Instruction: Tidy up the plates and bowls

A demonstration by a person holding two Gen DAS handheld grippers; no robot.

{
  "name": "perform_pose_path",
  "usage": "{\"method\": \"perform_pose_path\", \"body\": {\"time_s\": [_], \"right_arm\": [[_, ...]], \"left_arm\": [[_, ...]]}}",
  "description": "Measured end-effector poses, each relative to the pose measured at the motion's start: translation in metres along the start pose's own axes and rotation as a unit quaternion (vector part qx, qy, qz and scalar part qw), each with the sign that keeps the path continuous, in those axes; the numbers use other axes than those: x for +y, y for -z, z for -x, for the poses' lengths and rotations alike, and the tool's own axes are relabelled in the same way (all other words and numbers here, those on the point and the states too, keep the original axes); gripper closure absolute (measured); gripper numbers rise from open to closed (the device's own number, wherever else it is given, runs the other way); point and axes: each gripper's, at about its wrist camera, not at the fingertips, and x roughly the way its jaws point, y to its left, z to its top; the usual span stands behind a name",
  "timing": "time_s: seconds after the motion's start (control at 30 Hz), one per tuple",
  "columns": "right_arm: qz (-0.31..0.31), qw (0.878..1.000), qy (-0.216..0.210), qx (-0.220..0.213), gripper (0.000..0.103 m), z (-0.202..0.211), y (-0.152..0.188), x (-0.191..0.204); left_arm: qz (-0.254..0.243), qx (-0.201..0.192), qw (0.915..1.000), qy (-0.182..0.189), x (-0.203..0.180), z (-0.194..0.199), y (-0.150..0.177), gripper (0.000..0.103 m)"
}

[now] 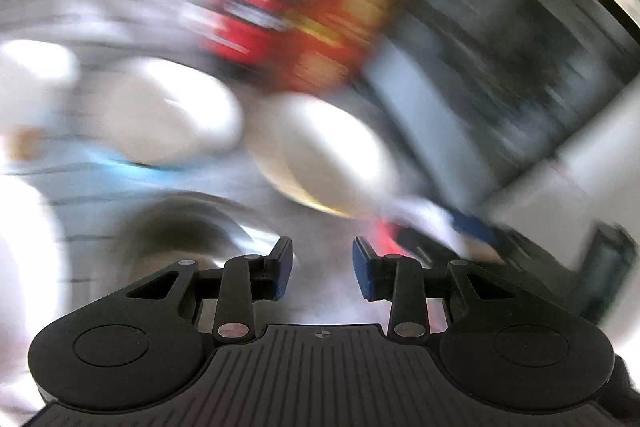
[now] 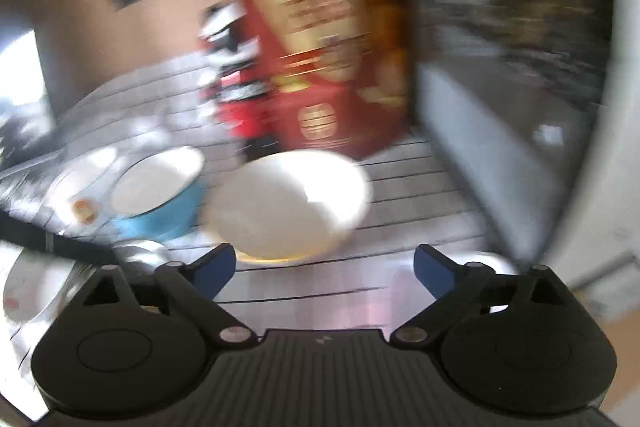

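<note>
Showing blue bowl [image 2: 160, 215]: right view only.

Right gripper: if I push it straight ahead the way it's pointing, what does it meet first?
Most likely the white bowl with the yellowish underside. It sits just ahead of the right gripper, whose jaws are wide open and empty. The picture is blurred, so depth is uncertain.

we hold our left hand-held gripper [image 1: 322, 269] tilted downward, its jaws partly apart with nothing between the blue pads. our right hand-held gripper [image 2: 323, 269] also tilts downward, jaws spread wide and empty.
</note>
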Motion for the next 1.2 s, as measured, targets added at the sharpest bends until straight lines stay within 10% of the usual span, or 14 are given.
{"method": "perform_pose_path", "body": {"time_s": [0.1, 0.23, 0.47, 0.97, 1.2], "right_arm": [[0.017, 0.997, -0.051, 0.057, 0.007, -0.031, -0.001, 0.033], [-0.013, 0.985, -0.100, 0.139, 0.009, -0.067, 0.002, 0.057], [-0.049, 0.973, -0.124, 0.186, 0.043, -0.091, 0.002, 0.070], [-0.037, 0.960, -0.159, 0.225, 0.044, -0.056, 0.031, 0.091], [-0.042, 0.965, -0.136, 0.219, 0.042, -0.060, 0.019, 0.097]], "left_arm": [[0.044, -0.018, 0.9946, -0.093, 0.044, 0.017, 0.007, 0.066], [0.092, -0.014, 0.9885, -0.119, 0.082, 0.016, 0.021, 0.066], [0.106, 0.014, 0.9897, -0.095, 0.097, -0.006, 0.035, 0.064], [0.135, 0.103, 0.9838, -0.057, 0.113, 0.003, 0.079, 0.067], [0.150, 0.068, 0.9855, -0.039, 0.107, -0.001, 0.071, 0.060]]}}
